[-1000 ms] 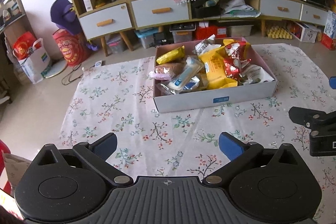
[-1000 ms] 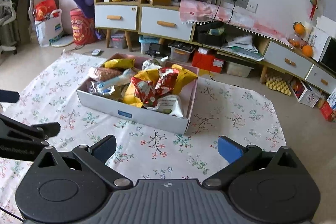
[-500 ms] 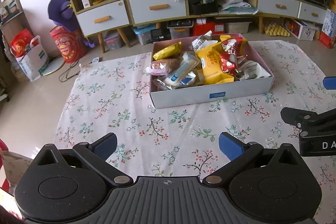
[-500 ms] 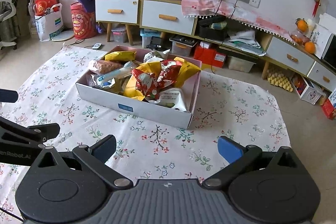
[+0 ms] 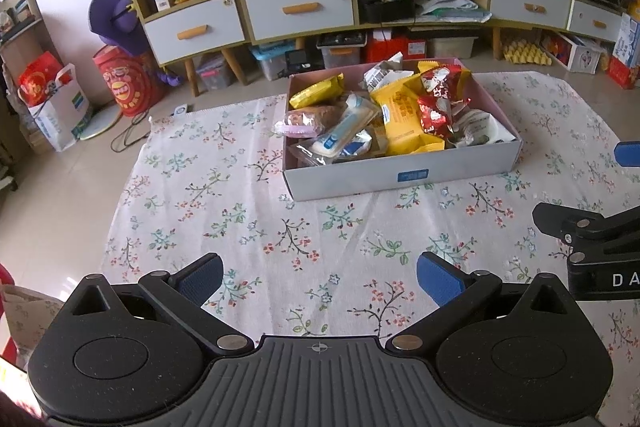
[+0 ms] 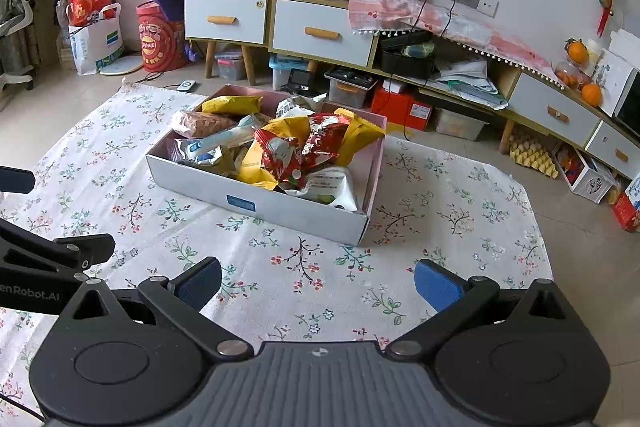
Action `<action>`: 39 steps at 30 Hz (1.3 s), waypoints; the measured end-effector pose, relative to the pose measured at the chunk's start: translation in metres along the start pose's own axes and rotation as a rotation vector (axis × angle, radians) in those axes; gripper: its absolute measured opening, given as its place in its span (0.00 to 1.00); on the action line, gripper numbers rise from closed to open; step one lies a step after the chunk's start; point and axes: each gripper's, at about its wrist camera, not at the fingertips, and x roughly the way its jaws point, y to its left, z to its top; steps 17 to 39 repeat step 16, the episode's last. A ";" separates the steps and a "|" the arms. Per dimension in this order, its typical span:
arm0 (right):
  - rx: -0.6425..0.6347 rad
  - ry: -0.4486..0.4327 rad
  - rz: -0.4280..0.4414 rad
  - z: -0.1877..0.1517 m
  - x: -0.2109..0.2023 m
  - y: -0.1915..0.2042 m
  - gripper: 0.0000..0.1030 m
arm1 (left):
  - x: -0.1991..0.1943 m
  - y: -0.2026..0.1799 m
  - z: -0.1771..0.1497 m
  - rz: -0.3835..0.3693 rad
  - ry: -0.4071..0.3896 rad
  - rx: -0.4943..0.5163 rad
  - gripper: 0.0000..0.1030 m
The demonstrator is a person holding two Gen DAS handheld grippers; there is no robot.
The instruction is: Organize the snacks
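A shallow cardboard box point(image 5: 400, 179) point(image 6: 256, 201) with a pink inside sits on a floral cloth point(image 5: 224, 211) point(image 6: 320, 267) and is piled with several snack packets. Among them are a yellow bag point(image 5: 400, 115), a red bag point(image 5: 438, 105) point(image 6: 304, 151), a yellow bar pack point(image 5: 316, 91) point(image 6: 232, 103) and a white and blue pack point(image 5: 344, 131). My left gripper point(image 5: 318, 273) hangs open above the cloth, short of the box, holding nothing. Likewise my right gripper point(image 6: 318, 277) is open, nothing in it, near the box's front right corner.
Low cabinets with white drawers point(image 5: 298, 13) point(image 6: 324, 33) line the back wall, with storage bins beneath. A red drum point(image 5: 128, 85) and a paper bag point(image 5: 60, 107) stand at the left on the tiled floor. Bare cloth lies left of the box.
Both grippers have drifted slightly back and up from the box, which now sits a little higher in each view. Both stay open; nothing was picked up.
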 end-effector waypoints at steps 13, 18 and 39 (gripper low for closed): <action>-0.002 0.001 0.000 0.000 0.000 0.001 0.81 | -0.002 -0.001 -0.001 -0.002 -0.008 0.005 1.00; -0.002 0.000 0.001 0.000 0.001 0.001 0.81 | -0.003 -0.002 0.000 -0.021 -0.012 0.012 1.00; -0.002 0.000 0.001 0.000 0.001 0.001 0.81 | -0.003 -0.002 0.000 -0.021 -0.012 0.012 1.00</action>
